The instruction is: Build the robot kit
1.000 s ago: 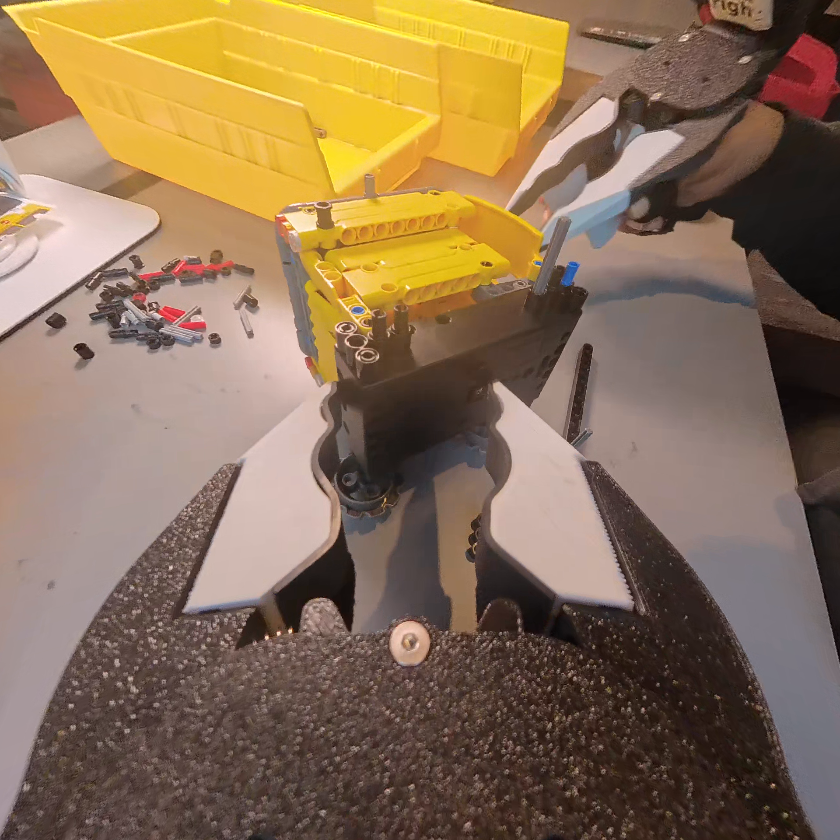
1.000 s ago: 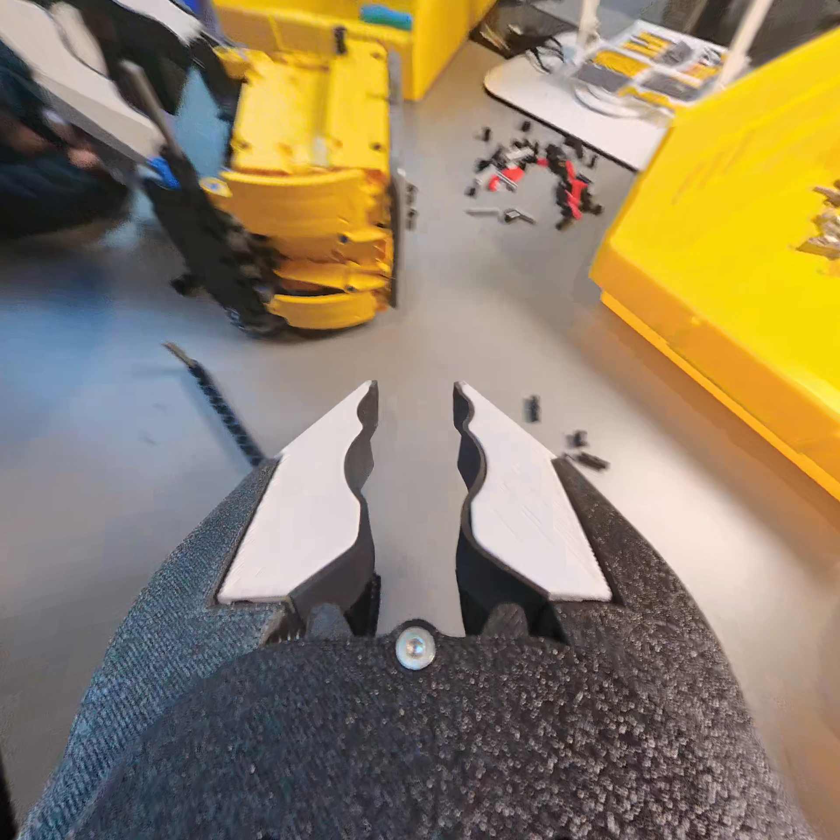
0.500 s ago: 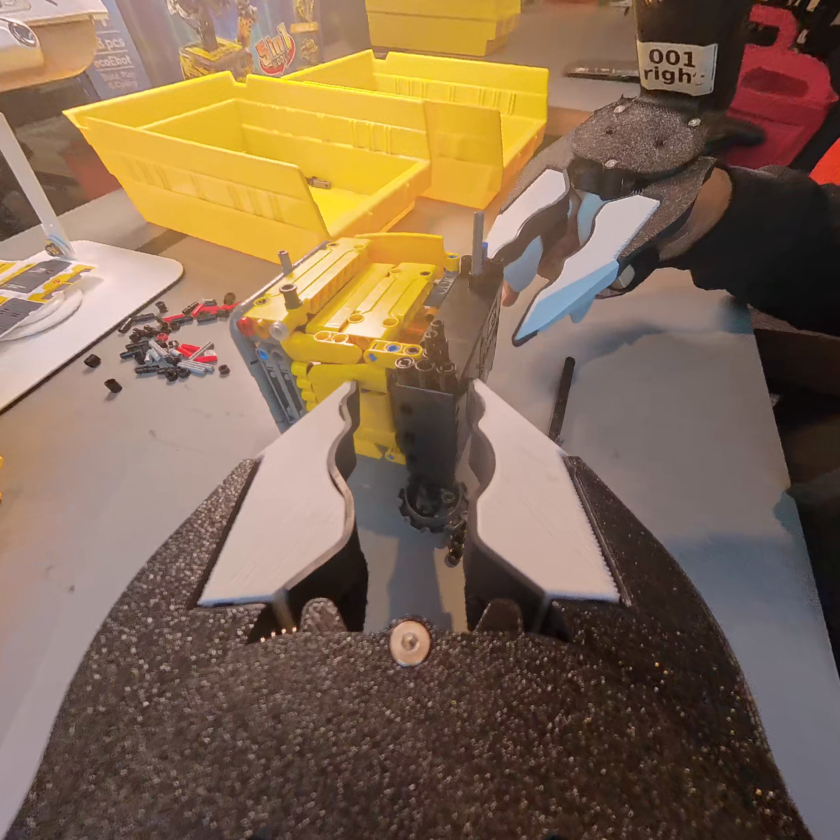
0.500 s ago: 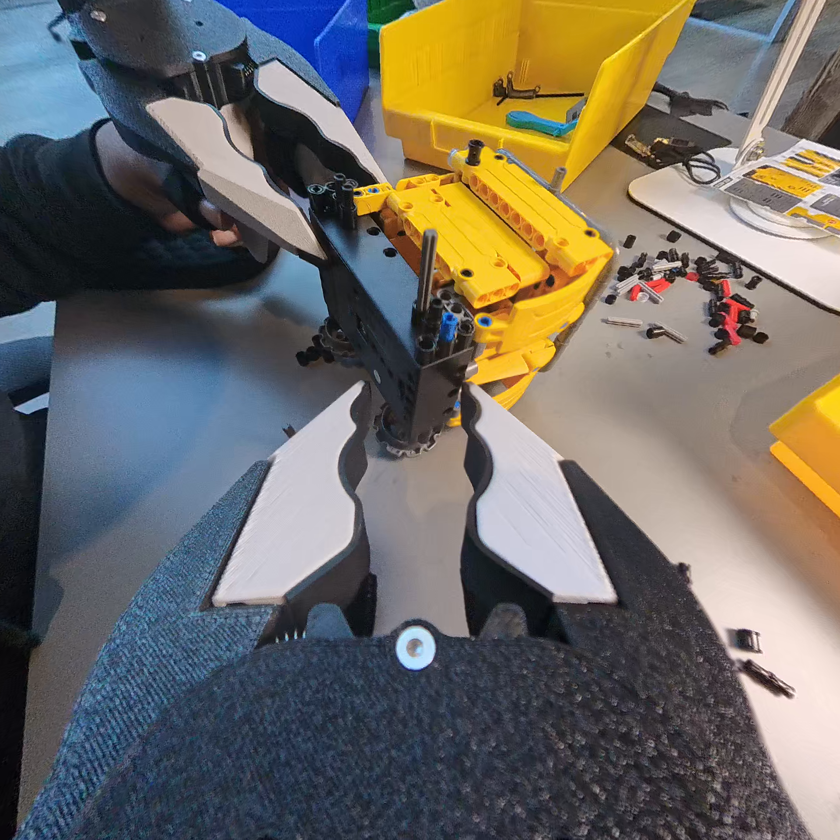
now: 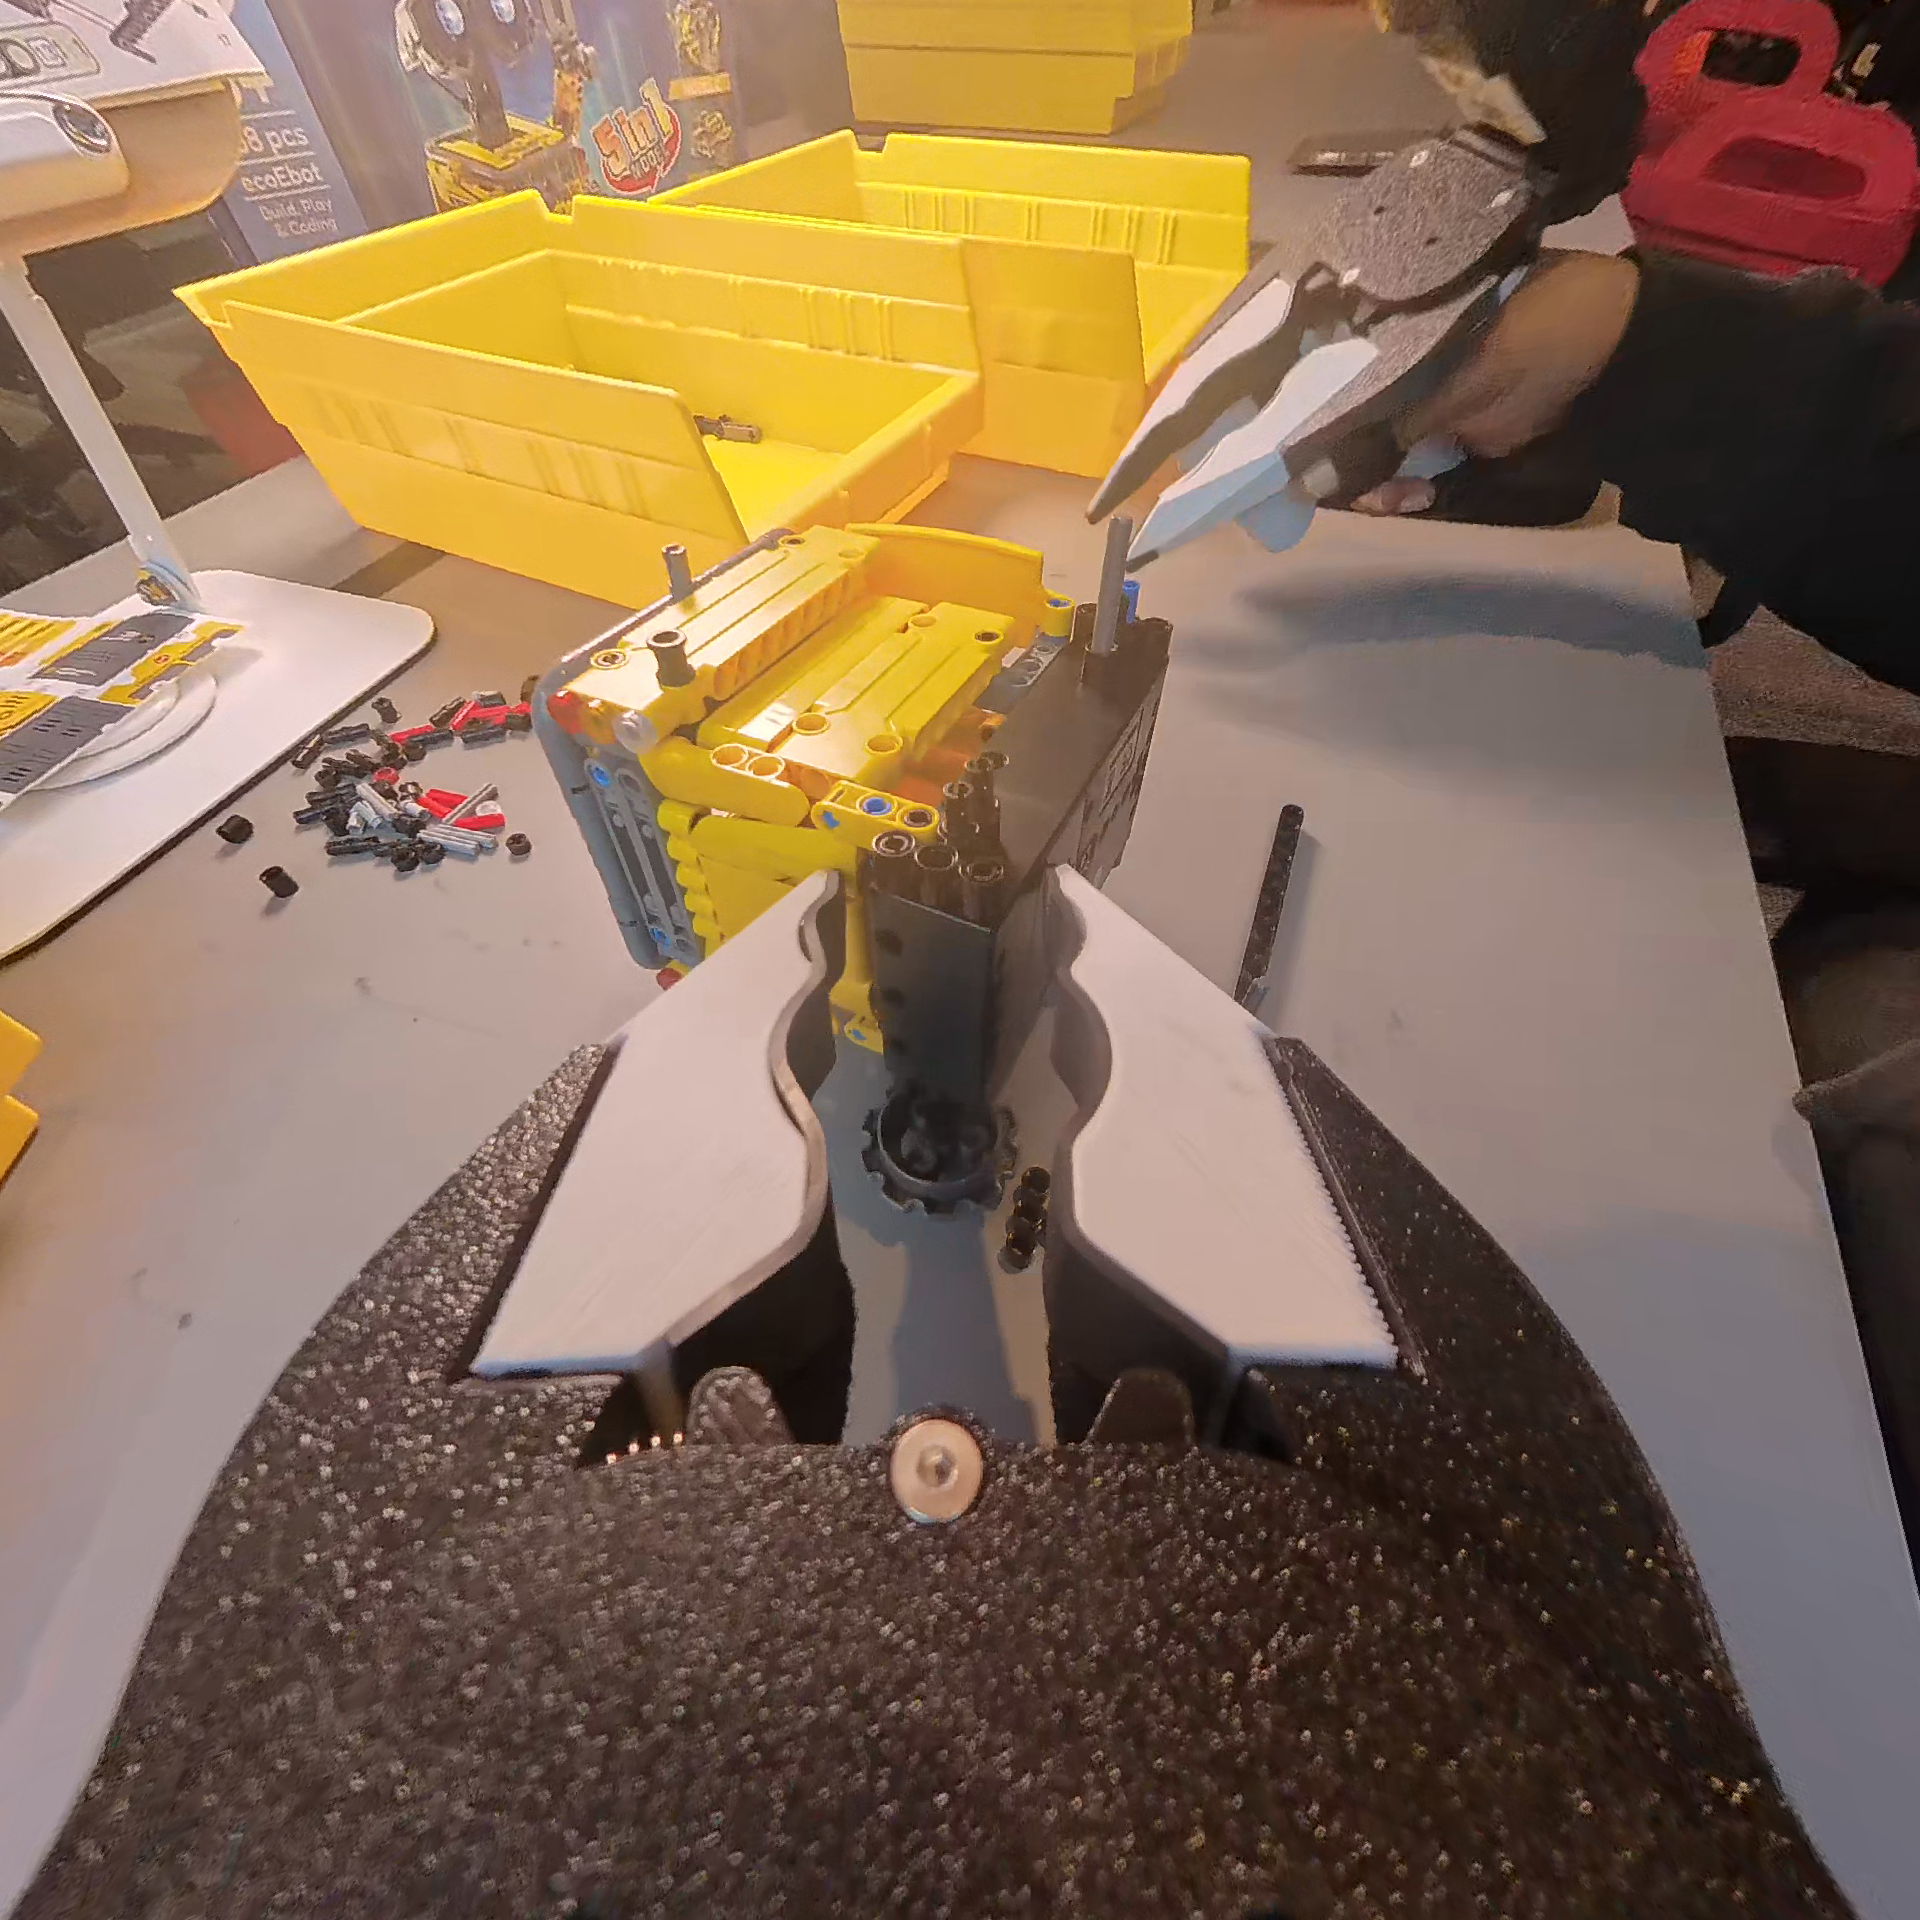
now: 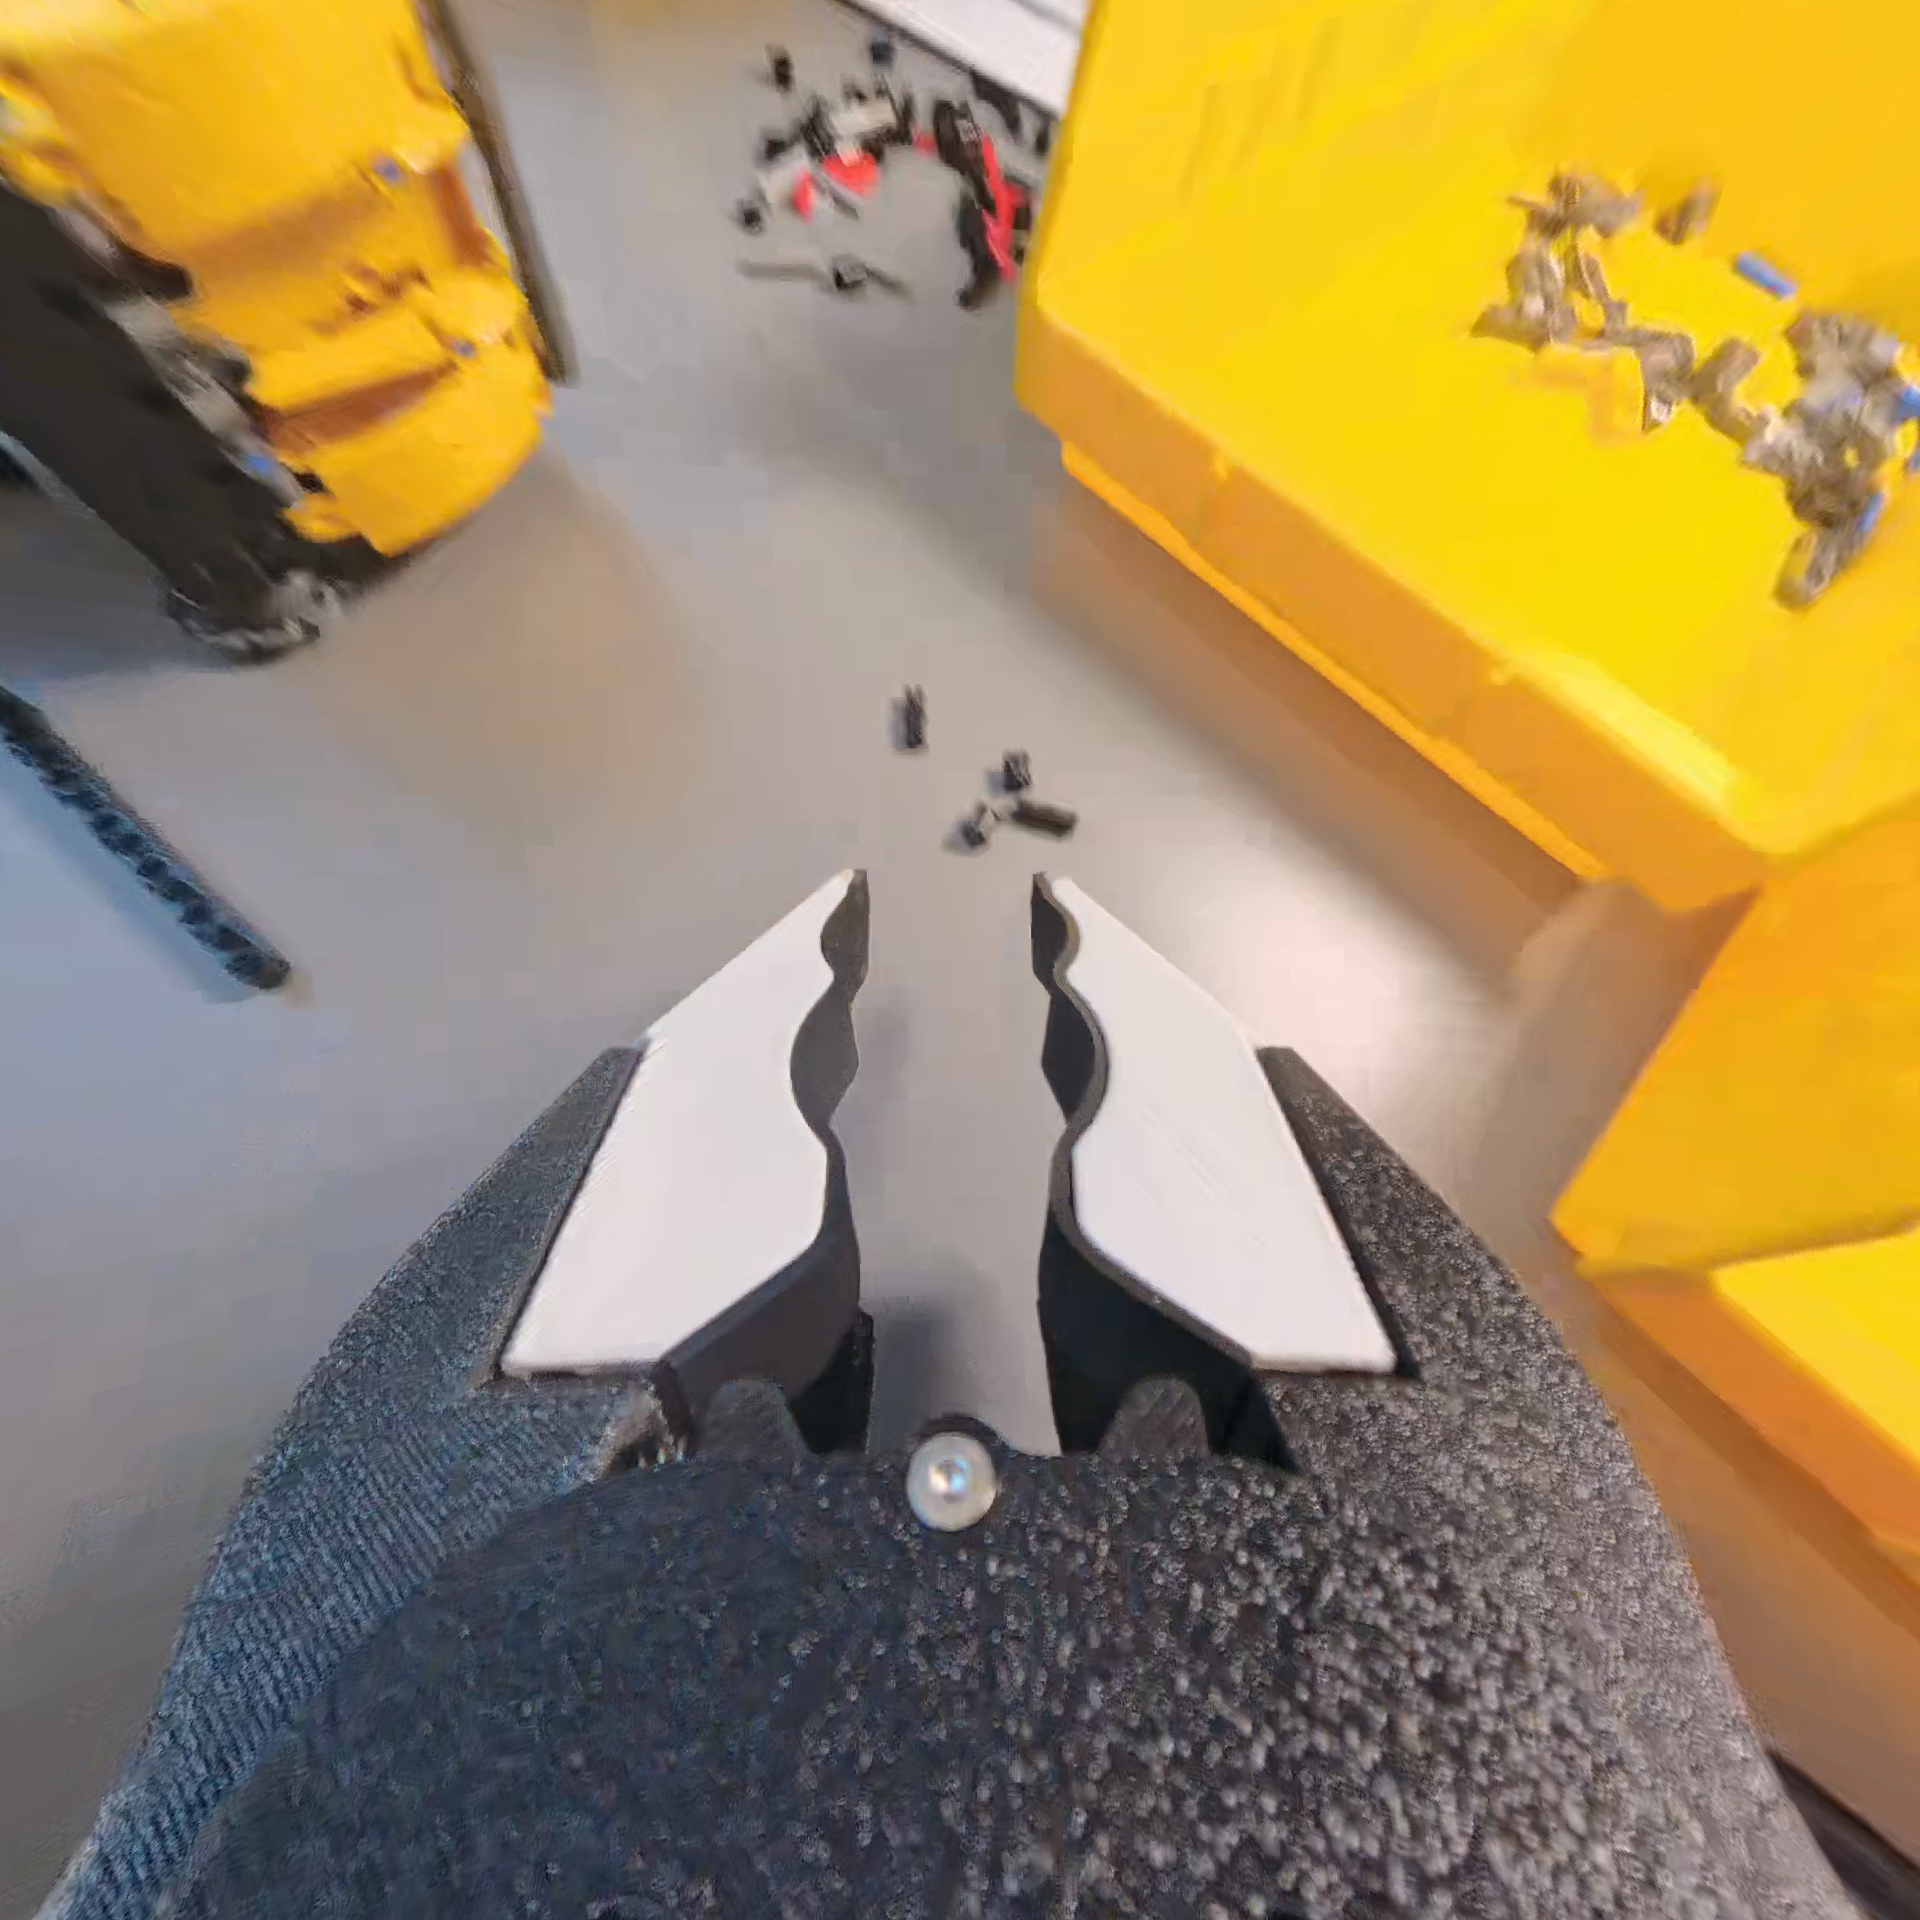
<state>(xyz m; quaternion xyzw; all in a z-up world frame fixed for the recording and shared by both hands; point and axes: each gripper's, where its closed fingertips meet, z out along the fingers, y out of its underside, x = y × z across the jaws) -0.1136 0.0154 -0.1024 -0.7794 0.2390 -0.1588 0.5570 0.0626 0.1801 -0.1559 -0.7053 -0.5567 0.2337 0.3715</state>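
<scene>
Overhead, right hand-held gripper, fingers apart.

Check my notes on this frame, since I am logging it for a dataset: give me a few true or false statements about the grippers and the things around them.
1. The left gripper has its fingers on either side of the black block of the yellow and black brick model. True.
2. The right gripper holds a small black pin. False: nothing lies between its fingers, which stand apart above the grey table.
3. A few small black pins lie on the table just ahead of the right gripper. True.
4. The bins behind the model are blue. False: they are yellow.
5. A grey axle stands upright from the top of the model. True.
</scene>
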